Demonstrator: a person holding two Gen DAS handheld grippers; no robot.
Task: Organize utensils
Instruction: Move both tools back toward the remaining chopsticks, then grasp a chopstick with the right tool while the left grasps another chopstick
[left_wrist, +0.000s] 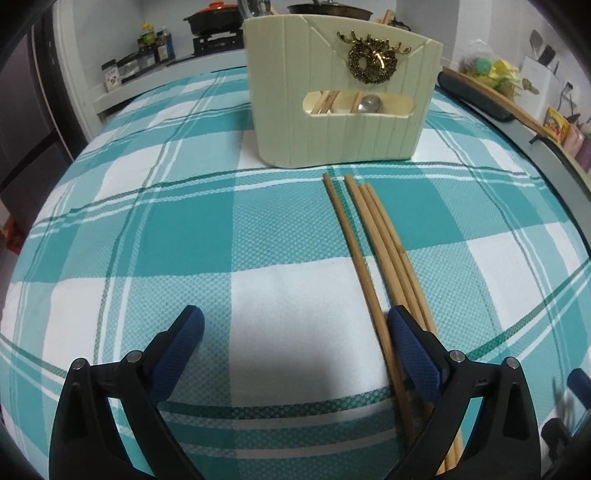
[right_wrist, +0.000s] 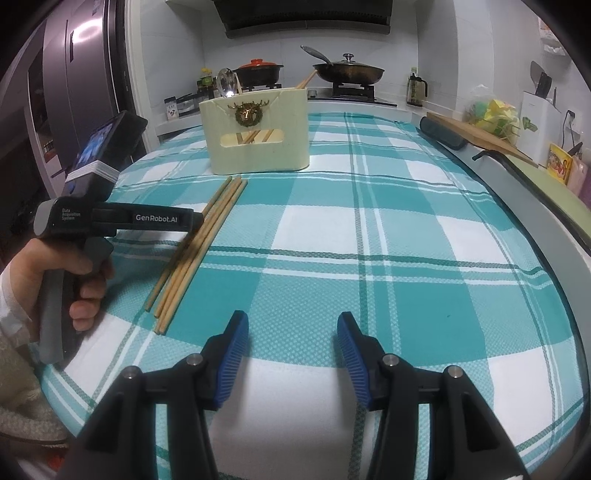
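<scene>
Left hand-held gripper (left_wrist: 295, 325) agape; chopsticks (left_wrist: 373, 258) beside right finger.

A cream ribbed plastic utensil holder (right_wrist: 258, 133) is standing at the far side of the teal-and-white checked tablecloth (right_wrist: 388, 236), with wooden chopsticks and a metal spoon (right_wrist: 227, 82) sitting inside it. Four loose wooden chopsticks (right_wrist: 195, 251) are lying on the cloth just near of the holder, running from it toward the near left. The left gripper (left_wrist: 295, 328) is hanging over their near ends, one stick lying between its spread jaws. The right gripper (right_wrist: 292, 332) is hovering right of the sticks, well apart
</scene>
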